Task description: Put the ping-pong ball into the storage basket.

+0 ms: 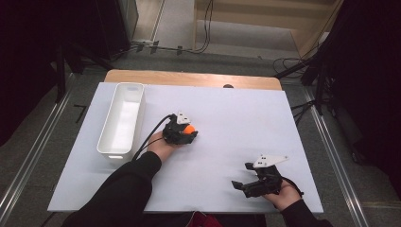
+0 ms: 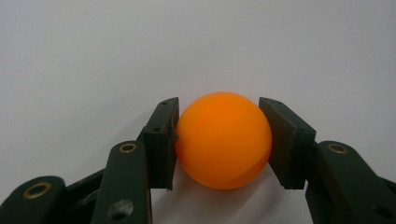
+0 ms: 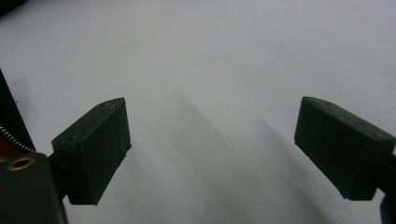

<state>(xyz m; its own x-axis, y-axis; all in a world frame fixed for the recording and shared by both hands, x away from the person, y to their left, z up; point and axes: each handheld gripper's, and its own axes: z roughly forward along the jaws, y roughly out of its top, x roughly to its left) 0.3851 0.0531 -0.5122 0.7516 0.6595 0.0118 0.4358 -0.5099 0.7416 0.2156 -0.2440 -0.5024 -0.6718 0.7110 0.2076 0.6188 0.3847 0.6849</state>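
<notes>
The orange ball (image 2: pixel 223 140) sits squarely between the two black jaws of the left claw (image 2: pixel 219 140), and both pads press on it: the left pad meets the ball's side flush, the right pad touches the opposite side at about the same height. The ball's widest part lies level with the pads, so the grip runs across its middle, with the rounded front of the ball bulging out a little past the jaw tips. Below the ball the white tabletop (image 2: pixel 196 46) shows a soft shadow; whether the ball rests on the surface or is just clear of it cannot be told.

From the high view, the left claw (image 1: pixel 188 132) and its ball (image 1: pixel 189 128) lie to the right of the white bin (image 1: pixel 121 120), near it but not touching, roughly level with the bin's middle and nearer end. The bin is a long narrow tray standing lengthwise along the left part of the tabletop.

The right claw (image 1: pixel 242 176) is well away from the bin, toward the near right corner of the tabletop. Its jaws stand wide apart with nothing between them; the right gripper view shows bare white surface in the gap of the right claw (image 3: pixel 212 144).
</notes>
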